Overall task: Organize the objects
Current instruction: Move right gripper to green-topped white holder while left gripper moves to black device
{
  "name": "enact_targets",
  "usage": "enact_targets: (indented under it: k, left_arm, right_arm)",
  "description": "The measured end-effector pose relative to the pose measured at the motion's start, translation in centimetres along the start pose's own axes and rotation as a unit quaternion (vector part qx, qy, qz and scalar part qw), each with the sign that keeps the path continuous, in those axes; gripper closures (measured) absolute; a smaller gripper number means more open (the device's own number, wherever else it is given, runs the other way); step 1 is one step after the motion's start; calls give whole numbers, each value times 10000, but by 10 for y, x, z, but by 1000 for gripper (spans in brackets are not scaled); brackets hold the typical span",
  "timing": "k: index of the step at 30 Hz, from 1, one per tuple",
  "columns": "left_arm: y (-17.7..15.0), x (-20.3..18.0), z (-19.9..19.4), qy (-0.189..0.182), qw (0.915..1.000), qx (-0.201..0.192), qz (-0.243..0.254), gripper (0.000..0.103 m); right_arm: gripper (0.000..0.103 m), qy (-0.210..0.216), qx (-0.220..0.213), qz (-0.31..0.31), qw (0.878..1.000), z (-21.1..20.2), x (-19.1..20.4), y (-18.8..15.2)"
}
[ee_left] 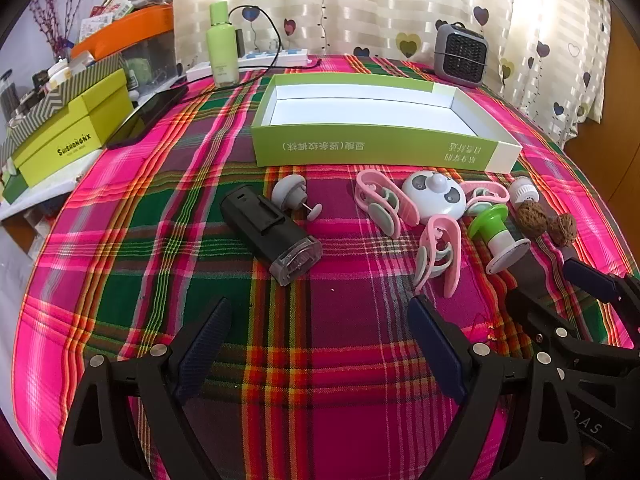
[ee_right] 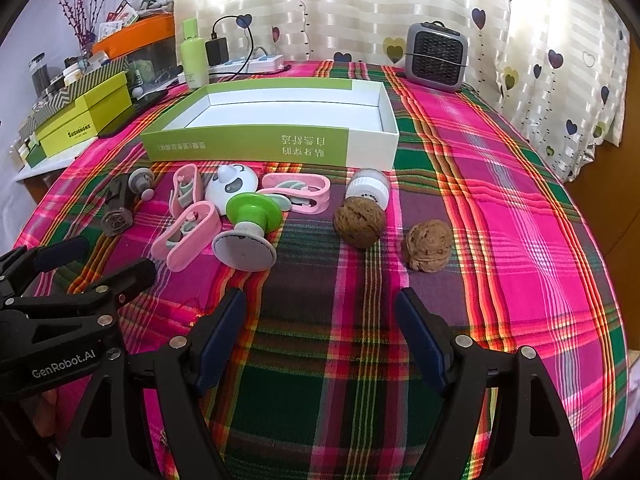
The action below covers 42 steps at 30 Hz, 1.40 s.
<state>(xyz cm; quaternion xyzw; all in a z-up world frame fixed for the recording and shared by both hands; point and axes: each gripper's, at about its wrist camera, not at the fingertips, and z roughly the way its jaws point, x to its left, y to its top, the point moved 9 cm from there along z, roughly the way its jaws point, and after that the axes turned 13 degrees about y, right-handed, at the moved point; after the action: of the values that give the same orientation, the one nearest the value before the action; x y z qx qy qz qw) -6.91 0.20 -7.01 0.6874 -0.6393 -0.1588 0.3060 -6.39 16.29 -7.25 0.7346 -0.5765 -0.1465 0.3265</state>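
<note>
An empty green-and-white box point(ee_left: 376, 148) point(ee_right: 256, 144) lies open on the plaid cloth. In front of it lie a black stamp-like device point(ee_left: 268, 232) point(ee_right: 117, 208), a grey knob point(ee_left: 288, 192), three pink clips point(ee_left: 384, 204) point(ee_right: 188, 240), a white panda gadget point(ee_left: 434, 198) point(ee_right: 232, 186), a green-and-white suction tool point(ee_left: 496, 232) point(ee_right: 248, 228), a white cap point(ee_right: 368, 188) and two walnuts point(ee_right: 360, 222) point(ee_right: 428, 244). My left gripper point(ee_left: 320, 320) is open and empty before the black device. My right gripper point(ee_right: 320, 312) is open and empty before the walnuts.
A grey mini heater point(ee_left: 460, 54) point(ee_right: 436, 56), a green bottle point(ee_left: 221, 46), and a power strip point(ee_left: 276, 58) stand at the back by the curtain. Green boxes point(ee_left: 68, 136) and a black phone point(ee_left: 148, 116) lie at the left edge.
</note>
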Motion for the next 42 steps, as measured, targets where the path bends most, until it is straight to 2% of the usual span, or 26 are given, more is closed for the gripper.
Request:
enact_targets:
  k: [14,22,25,27,30,33,35,37,42]
  left_arm:
    - [2,0,0,-9,10000,-20,16,14]
    - [-1,3,-4,-278,9996,-97,51,14]
    - [-1,9,-8,-567,9983,-83,-147,14]
    - [1,13,-10,-650,9975,-105,-269,14]
    - [6,18,-15,-587,9976,-217,-295,15]
    - [11,21,-16,-585,9974,-282,-321,15]
    - [12,26,-11,-563,9974,-208,-387,15]
    - [12,31,-6,-528,9974,-106,-473,21]
    - [15,37,6,-530,9965,93,-636,21]
  right_arm:
    - [26,2,5,0,10000,0,0,1]
    - [26,75,27,-58,10000,1,0,1]
    - [26,155,56,-81,9998,0,0,1]
    - [26,361,38,43,9993,-1,1,3]
    - [27,713,-114,189,9972,-8,3,10]
    - [27,737,-291,25,9969,-14,8,19]
    - [27,855,-354,-57,9957,-16,14,26]
    - [27,886,-324,-153,9954,-14,20,30]
    - [30,976,-211,-238,9947,-6,28,30]
